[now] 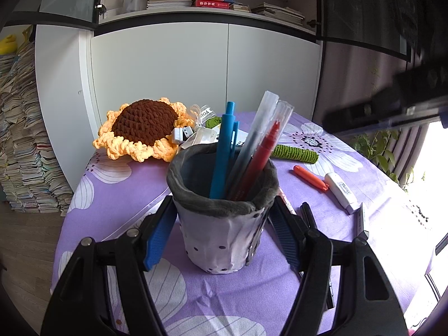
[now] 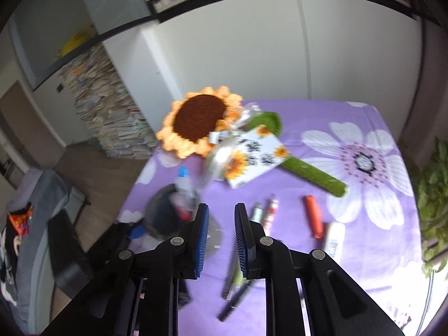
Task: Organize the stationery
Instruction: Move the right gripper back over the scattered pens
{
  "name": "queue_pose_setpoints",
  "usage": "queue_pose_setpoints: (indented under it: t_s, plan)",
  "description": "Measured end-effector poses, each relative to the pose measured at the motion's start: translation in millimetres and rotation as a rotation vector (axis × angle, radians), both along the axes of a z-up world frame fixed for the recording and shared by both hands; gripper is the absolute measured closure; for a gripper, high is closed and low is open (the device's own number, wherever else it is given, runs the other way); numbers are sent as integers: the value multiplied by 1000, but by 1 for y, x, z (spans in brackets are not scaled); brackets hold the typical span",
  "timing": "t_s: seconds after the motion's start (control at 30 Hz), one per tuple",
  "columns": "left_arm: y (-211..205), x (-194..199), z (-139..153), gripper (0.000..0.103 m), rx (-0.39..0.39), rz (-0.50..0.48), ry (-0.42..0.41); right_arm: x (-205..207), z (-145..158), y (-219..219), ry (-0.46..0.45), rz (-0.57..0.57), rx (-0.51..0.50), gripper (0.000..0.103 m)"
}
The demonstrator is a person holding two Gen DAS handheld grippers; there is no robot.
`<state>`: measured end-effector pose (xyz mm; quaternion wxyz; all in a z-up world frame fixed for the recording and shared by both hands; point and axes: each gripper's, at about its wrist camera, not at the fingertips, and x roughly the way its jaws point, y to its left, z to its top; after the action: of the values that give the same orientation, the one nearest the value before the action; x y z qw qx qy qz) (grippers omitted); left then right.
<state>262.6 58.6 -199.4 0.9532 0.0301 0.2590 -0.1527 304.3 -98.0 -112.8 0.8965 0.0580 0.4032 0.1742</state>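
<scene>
Pens already stand in the pen holder (image 1: pixel 221 218) near the counter's left edge, braced between the left gripper's (image 1: pixel 221 224) fingers, while the right gripper (image 2: pixel 221 235) hovers parted and empty above the loose pens (image 2: pixel 263 212) left to gather.

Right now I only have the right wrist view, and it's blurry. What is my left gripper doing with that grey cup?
Observer: The left gripper straddles the pen cup, with its blue pads apparently pressed against both sides.
Operator: What's inside it?
Observer: A blue pen, a red marker and a clear sleeve, all leaning upright.
Operator: Is the cup lifted?
Observer: It looks to be standing on the purple cloth.
</scene>
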Motion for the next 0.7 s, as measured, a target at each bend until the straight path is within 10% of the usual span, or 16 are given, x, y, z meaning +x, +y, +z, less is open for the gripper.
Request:
queue_pose_setpoints:
  t_s: [0.33,0.7]
  plan:
    - [0,0,0,35,0,0,0,37,-88,-23,295,-109,-92,83]
    - [0,0,0,35,0,-1,1,55,-107,-16,360,-113,-47,83]
